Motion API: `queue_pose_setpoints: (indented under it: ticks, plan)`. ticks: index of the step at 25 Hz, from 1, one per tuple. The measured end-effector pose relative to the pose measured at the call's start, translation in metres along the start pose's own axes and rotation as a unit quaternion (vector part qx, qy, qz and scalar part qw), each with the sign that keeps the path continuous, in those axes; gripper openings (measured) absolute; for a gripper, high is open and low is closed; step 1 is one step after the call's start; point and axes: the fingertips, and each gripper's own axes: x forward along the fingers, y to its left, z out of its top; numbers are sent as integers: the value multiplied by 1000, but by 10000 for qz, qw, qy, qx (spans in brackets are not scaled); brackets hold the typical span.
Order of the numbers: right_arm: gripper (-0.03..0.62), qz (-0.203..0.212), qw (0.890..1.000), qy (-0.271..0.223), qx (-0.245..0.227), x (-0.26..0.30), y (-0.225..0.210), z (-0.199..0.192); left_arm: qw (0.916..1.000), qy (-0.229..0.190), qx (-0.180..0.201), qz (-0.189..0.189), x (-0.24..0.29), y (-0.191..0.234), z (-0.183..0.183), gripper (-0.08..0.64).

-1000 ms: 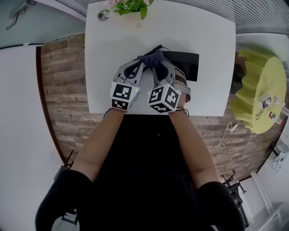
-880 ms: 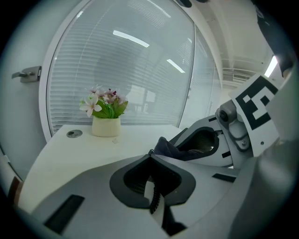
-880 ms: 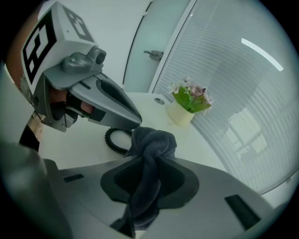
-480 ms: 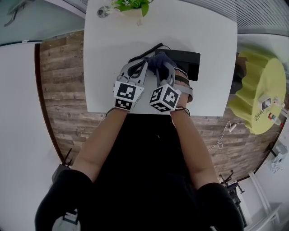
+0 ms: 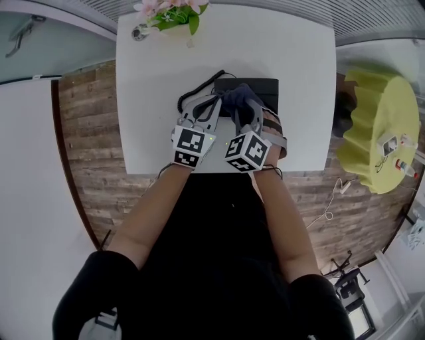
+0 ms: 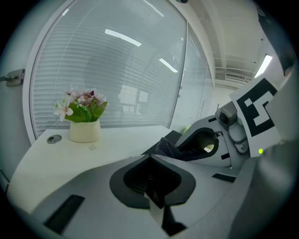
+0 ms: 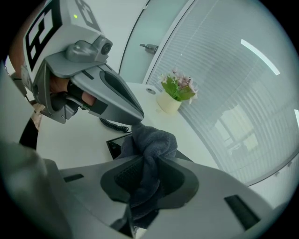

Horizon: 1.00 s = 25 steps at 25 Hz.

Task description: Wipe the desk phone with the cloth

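In the head view, two hand-held tools lie side by side over the near half of one white rectangular surface (image 5: 153, 80), each carrying one cube printed with black and white squares. The left tool (image 5: 211, 103) points up and to the right. The right tool (image 5: 243, 109) has one dark blue-grey cloth (image 5: 236, 95) bunched at its tip, over the near left part of the single flat black desk phone (image 5: 265, 89); from this height it is hard to tell whether the cloth presses on the phone or only hangs just above it. One black coiled cord (image 5: 199, 86) runs out from the phone's left side. At the far edge stand one flower pot (image 5: 174, 10) and, beside it, one small round metal disc (image 5: 137, 31). One yellow round stand (image 5: 375, 133) with pleated sides sits on the wood plank floor, well apart to the right. In the left gripper view, the left tool's grey jaws are clenched tip to tip, with nothing between their ribbed black pads. The cream pot holds pink and white blooms among green leaves. In the right gripper view, the right tool's jaws are clamped on the cloth, a soft, thick, terry-like wad that bulges above the pads, with the phone's glossy corner just behind it.
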Motion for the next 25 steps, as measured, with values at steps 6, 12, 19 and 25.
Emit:
queue_pose_setpoints:
  ticks: [6, 12, 19, 25]
  plan:
    - [97, -192, 9997, -27, 116, -13, -18, -16, 9998, -32, 118, -164, 17, -24, 12, 11]
    - [97, -443, 9987, -35, 263, -30, -43, -39, 9993, -27, 246, -283, 27, -47, 20, 11]
    - [97, -661, 9966, -147, 468, -47, -69, -61, 9984, -117, 411, -358, 34, -64, 43, 11]
    - [97, -979, 9936, -259, 494, -64, -103, -74, 9981, -296, 497, -207, 20, -58, 69, 11]
